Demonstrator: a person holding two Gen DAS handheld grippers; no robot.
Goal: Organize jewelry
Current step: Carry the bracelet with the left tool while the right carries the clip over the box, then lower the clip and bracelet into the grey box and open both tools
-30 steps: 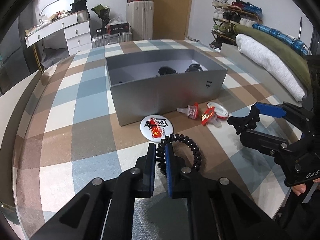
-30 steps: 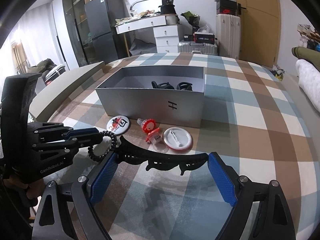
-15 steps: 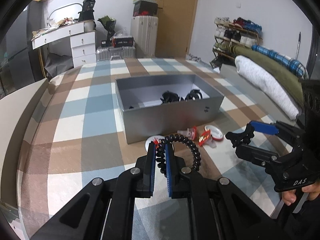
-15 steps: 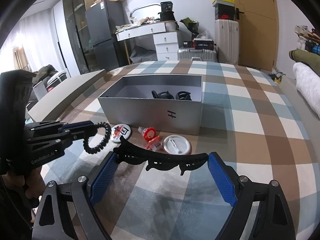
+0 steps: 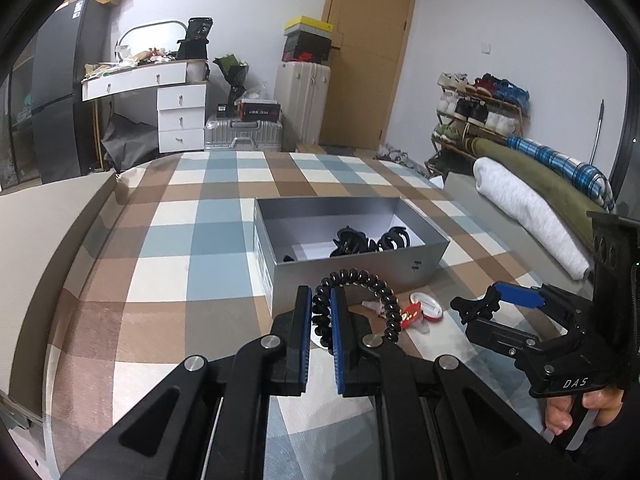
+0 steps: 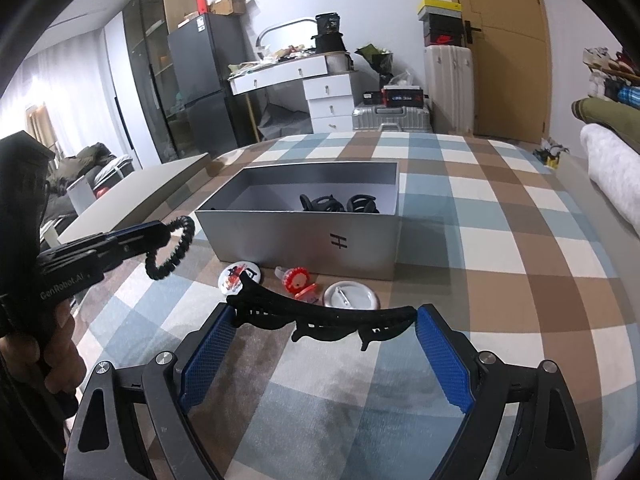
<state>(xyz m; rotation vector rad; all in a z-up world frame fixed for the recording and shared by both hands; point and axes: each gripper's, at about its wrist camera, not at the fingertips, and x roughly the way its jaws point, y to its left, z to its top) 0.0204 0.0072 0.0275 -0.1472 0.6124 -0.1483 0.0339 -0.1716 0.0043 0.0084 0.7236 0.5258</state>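
My left gripper is shut on a black beaded bracelet, which hangs in the air just in front of the open grey box. From the right wrist view, the left gripper and the bracelet sit left of the box. My right gripper stands wide, its pads pressing the two ends of a long black hair clip held above the checked bedspread. Black claw clips lie inside the box.
In front of the box lie a printed round badge, a white badge face down and small red clips. Rolled blankets line the right side. A grey board borders the left edge. A person's hand grips each gripper handle.
My left gripper has lifted the bracelet off the bedspread and tilted upward, so more of the room shows. The right gripper with the hair clip has stayed put.
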